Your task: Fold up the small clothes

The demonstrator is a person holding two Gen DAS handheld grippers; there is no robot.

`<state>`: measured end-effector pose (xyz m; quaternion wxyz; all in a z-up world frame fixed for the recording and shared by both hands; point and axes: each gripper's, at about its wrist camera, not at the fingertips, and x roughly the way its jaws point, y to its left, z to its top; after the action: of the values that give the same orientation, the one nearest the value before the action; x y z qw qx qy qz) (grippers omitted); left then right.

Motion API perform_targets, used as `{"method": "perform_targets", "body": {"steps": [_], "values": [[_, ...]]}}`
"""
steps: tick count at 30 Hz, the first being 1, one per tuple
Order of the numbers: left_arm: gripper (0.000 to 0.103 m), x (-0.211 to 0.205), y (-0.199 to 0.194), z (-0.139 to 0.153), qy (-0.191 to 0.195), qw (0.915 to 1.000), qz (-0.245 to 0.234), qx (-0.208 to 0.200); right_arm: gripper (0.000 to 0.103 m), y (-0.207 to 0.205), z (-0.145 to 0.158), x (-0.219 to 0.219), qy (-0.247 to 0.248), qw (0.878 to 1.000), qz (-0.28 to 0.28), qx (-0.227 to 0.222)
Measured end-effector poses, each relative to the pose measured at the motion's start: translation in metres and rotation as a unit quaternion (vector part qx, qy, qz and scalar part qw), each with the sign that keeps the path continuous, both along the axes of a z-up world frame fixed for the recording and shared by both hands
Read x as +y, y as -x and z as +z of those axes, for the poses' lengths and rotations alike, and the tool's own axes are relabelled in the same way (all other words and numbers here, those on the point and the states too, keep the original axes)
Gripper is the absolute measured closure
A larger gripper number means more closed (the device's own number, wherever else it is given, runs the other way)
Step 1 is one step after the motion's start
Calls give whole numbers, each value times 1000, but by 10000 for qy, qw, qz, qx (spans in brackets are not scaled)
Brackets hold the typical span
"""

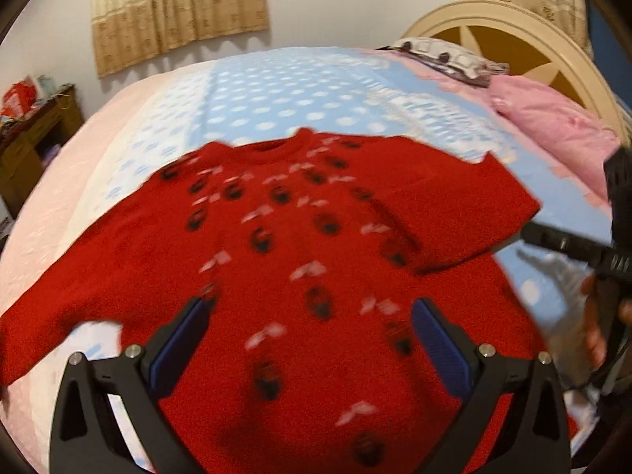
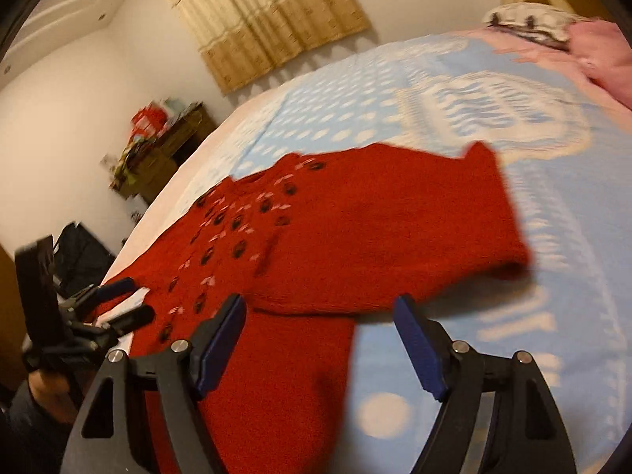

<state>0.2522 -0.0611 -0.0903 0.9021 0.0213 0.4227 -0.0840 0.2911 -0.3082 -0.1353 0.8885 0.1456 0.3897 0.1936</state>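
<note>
Clerk: Claws, two, both released. Left claw (image 1: 312,316) hangs over the lower body of the red sweater (image 1: 300,245), blue pads (image 1: 438,339) spread, nothing between them. Right claw (image 2: 320,316) gapes at the sweater's hem corner, likewise gripping nothing.

Auditor: Sweater's location?

Clerk: Flat on the bed (image 1: 276,94), on the blue dotted blanket (image 2: 513,355), collar away from the claws. One sleeve is already folded across the chest (image 2: 395,221); the other sleeve (image 1: 51,316) lies stretched out toward the bed's edge.

Auditor: Hazards?

Clerk: Judged only: the knit looks thick and fuzzy, so a shallow pinch may take the top layer alone and drag the folded sleeve open. A pinch too deep may catch the blanket with it. Both views are blurred, so exact contact cannot be told.

Auditor: Surroundings, obstructions?

Clerk: Pink pillow (image 1: 553,126) and headboard (image 1: 513,39) well apart. Cluttered cabinet (image 2: 158,150) beside the bed. Curtain (image 1: 173,8) on the wall. Nothing stands on the sweater.
</note>
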Motion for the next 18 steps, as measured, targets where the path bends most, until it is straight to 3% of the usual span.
{"method": "perform_targets", "body": {"steps": [3,8,12,13,14,16,18], "values": [[3,-27,-16,0,144,9997,-166,52,25,10,-5,-22,-43,9997,-232,-110],[28,-66,-46,-18,308,9983,-309,394,25,21,-9,-42,-302,9984,-392,-275],[35,-81,-66,-41,123,9961,-294,821,25,20,-11,-39,-271,9984,-334,-361],[40,-82,-70,-44,109,9958,-263,865,25,20,-14,-38,-283,9986,-311,-324],[46,-83,-75,-48,203,9948,-269,956,25,19,-15,-37,-293,9987,-289,-296],[47,-83,-81,-53,346,9942,-252,990,25,20,-16,-33,-221,9990,-244,-310],[70,-83,-84,-52,462,9956,-193,791,25,21,-16,-31,-141,9990,-231,-350]]}}
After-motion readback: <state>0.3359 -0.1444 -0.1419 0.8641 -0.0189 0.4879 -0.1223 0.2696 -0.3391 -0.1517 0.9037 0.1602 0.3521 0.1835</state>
